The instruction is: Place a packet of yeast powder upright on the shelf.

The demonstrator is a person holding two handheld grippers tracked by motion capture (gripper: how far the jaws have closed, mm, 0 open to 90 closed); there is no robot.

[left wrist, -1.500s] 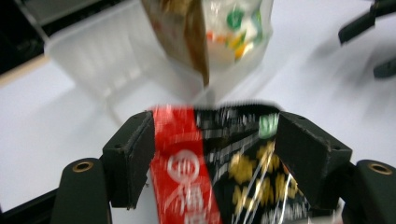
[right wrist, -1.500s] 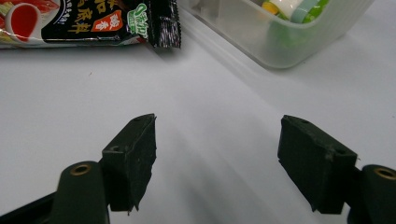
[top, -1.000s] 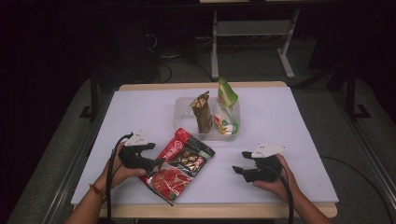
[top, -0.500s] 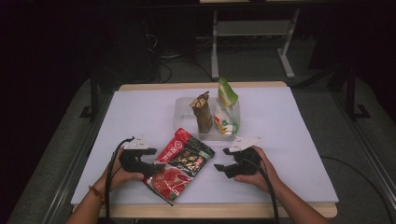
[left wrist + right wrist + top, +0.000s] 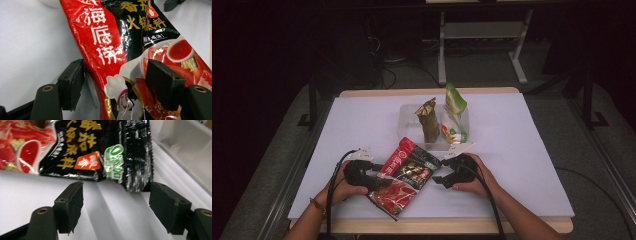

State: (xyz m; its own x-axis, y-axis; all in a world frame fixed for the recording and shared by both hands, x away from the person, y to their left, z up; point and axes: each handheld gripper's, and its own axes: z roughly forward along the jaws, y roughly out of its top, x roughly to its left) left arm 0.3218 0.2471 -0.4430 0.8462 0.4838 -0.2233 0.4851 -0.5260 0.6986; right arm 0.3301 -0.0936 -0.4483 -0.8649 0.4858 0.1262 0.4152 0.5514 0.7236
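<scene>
Already the left gripper (image 5: 379,181) has been closing its jaws astride the pouch (image 5: 406,175), low centre of the high view, without a firm pinch. Beside its black corner, the right gripper (image 5: 439,178) gapes, opening wider. Slick foil could slip free.

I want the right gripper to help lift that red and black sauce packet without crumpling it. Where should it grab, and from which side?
Probably the black sealed corner of the sauce packet, approached from the packet's right. That flat crimped edge sticks out just ahead of the right gripper, whose open jaws already straddle it; the left gripper brackets the red edge.
</scene>
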